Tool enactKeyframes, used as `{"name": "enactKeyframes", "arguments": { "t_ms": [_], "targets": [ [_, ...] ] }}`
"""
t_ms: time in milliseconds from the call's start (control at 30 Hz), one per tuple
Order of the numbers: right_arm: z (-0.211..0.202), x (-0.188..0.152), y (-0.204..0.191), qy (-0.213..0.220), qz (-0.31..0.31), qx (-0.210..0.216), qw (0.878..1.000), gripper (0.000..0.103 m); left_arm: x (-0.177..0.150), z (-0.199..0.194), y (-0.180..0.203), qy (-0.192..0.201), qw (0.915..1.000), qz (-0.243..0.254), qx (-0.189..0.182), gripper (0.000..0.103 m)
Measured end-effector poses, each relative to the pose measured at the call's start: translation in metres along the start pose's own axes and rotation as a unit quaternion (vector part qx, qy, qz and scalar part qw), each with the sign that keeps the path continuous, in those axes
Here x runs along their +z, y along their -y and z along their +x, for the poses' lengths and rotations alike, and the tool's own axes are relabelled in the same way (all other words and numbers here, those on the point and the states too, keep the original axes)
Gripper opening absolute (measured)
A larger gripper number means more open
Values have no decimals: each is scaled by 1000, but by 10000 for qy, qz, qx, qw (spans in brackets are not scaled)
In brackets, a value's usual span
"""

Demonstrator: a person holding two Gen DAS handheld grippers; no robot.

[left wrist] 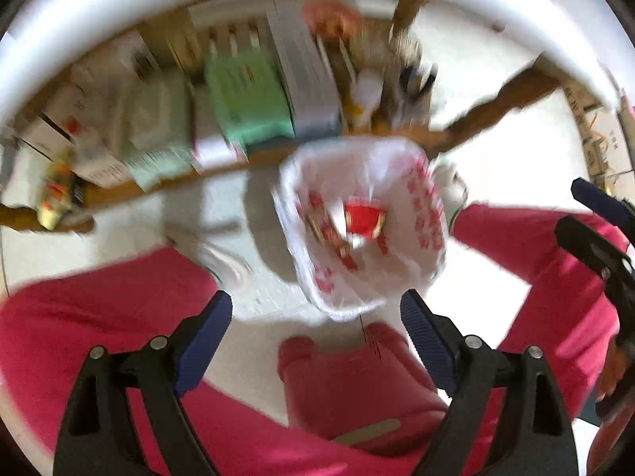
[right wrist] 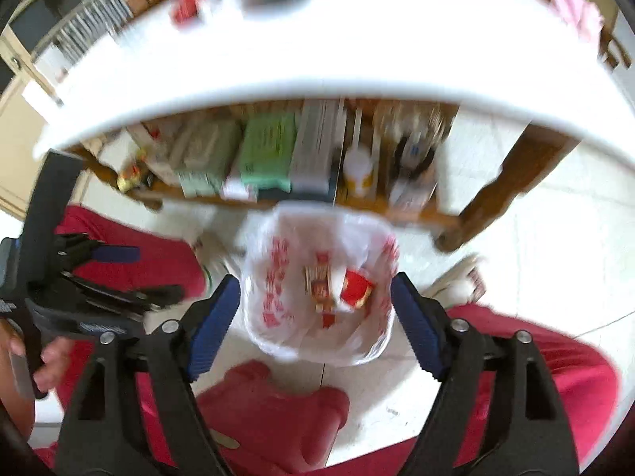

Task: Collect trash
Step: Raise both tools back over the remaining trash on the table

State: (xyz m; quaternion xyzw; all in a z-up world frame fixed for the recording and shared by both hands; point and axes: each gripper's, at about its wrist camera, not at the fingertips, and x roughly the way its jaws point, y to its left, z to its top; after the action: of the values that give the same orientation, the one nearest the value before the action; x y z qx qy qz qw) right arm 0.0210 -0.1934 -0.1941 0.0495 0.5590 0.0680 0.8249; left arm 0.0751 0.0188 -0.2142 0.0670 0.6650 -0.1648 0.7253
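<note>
A small bin lined with a white plastic bag with red print [left wrist: 397, 277] stands on the floor below both grippers; it also shows in the right wrist view [right wrist: 274, 297]. Inside lie a red wrapper [left wrist: 363, 220] [right wrist: 355, 287] and a striped red and yellow packet [right wrist: 319, 281]. My left gripper [left wrist: 315, 325] is open and empty, held above the bin's near edge. My right gripper [right wrist: 315, 301] is open and empty, straight above the bin. Both views are blurred.
A white table edge [right wrist: 278, 79] arcs across the top. Under it a wooden shelf [left wrist: 222, 168] holds boxes, green packs and a bottle. The person's legs in red trousers [left wrist: 99, 317] flank the bin. A red stool [right wrist: 278, 408] is below.
</note>
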Motion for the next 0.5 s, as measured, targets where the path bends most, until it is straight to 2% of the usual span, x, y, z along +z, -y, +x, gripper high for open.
{"name": "enactKeyframes", "arguments": {
  "t_ms": [133, 200, 267, 367, 500],
  "targets": [
    [-73, 33, 4, 604, -40, 66, 9981, 85, 22, -95, -12, 833, 9965, 40, 102, 92],
    [-105, 48, 7, 876, -44, 98, 9961, 91, 34, -146, -15, 1230, 9921, 149, 172, 93],
    [-140, 65, 10, 1129, -71, 117, 9935, 93, 46, -191, -14, 1532, 9871, 342, 319, 95],
    [-174, 85, 11, 1347, -101, 100, 9908, 94, 60, -236, -10, 1679, 9834, 474, 496, 95],
    [-210, 111, 8, 1551, -211, 139, 9876, 94, 78, -278, -8, 1672, 9831, 594, 457, 95]
  ]
}}
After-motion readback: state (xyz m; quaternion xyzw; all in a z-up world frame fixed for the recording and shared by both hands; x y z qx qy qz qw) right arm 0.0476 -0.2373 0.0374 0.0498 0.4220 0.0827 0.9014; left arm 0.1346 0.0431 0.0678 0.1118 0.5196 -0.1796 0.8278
